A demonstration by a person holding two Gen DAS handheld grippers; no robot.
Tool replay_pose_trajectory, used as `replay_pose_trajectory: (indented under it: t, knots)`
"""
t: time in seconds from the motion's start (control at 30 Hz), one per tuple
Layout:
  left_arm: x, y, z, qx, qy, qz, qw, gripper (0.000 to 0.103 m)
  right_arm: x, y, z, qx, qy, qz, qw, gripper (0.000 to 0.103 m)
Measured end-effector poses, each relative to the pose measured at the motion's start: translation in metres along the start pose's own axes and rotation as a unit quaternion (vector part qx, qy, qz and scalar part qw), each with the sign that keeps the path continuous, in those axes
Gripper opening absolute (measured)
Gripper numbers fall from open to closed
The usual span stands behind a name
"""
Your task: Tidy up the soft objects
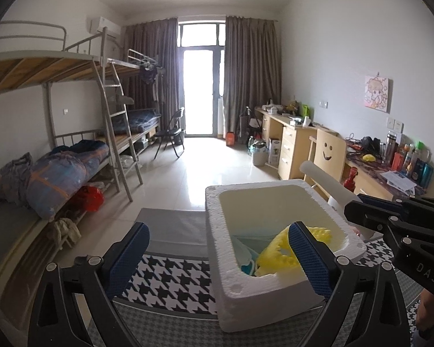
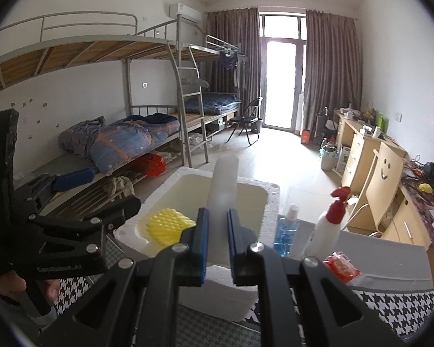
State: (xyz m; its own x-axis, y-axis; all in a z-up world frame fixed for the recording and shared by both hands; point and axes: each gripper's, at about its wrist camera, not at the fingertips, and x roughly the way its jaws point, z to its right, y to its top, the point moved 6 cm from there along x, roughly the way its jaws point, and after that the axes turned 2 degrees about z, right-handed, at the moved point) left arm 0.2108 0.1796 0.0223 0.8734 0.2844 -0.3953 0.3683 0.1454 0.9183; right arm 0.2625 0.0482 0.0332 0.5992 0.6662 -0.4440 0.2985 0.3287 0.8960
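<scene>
A white foam box (image 1: 225, 260) stands on a houndstooth cloth. Inside it lie a yellow bumpy sponge (image 1: 277, 256) and pale blue soft pieces (image 1: 246, 253). My left gripper (image 1: 217, 256) is open and empty, its right finger over the box's near left corner. My right gripper (image 2: 218, 241) is shut on a long white foam tube (image 2: 222, 185), held above the foam box (image 2: 270, 199). The tube (image 1: 321, 176) juts past the box's far right corner in the left wrist view. The sponge (image 2: 169, 225) shows in the box's left part. The left gripper (image 2: 72, 199) sits at left.
A blue liquid bottle (image 2: 288, 230), a white spray bottle with red trigger (image 2: 329, 219) and a red packet (image 2: 340, 263) stand right of the box. Bunk beds (image 1: 72, 133) line the left wall. Desks and a smiley-face chair (image 1: 329, 153) line the right wall.
</scene>
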Motion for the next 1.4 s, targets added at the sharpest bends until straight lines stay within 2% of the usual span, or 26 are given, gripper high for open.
replay_pose_trajectory:
  t: [0.67, 0.87, 0.97, 1.03, 1.07, 1.1, 1.4]
  knots:
    - [0.005, -0.005, -0.028, -0.019, 0.022, 0.003, 0.9996, 0.097, 0.031, 0.000, -0.009, -0.010, 0.019, -0.031, 0.999, 0.016]
    - [0.011, -0.009, -0.029, -0.016, 0.021, -0.006, 0.9996, 0.097, 0.040, -0.003, -0.008, -0.007, 0.019, -0.043, 0.999, 0.019]
    - [0.013, -0.010, -0.029, -0.019, 0.021, -0.010, 0.9995, 0.097, 0.044, -0.005, -0.010, -0.014, 0.018, -0.051, 0.998, 0.027]
    - [0.012, -0.011, -0.029, -0.018, 0.021, -0.010, 0.9996, 0.097, 0.047, -0.004, -0.009, -0.013, 0.013, -0.056, 0.998, 0.038]
    - [0.012, -0.011, -0.029, -0.017, 0.021, -0.010, 0.9996, 0.097, 0.047, -0.005, -0.008, -0.013, 0.011, -0.059, 0.998, 0.055]
    - [0.012, -0.011, -0.029, -0.017, 0.021, -0.010, 0.9996, 0.097, 0.047, -0.005, -0.007, -0.012, 0.010, -0.056, 0.998, 0.065]
    - [0.010, -0.011, -0.027, -0.018, 0.017, -0.010, 0.9996, 0.097, 0.034, -0.001, 0.000, -0.003, 0.002, -0.042, 0.999, 0.067]
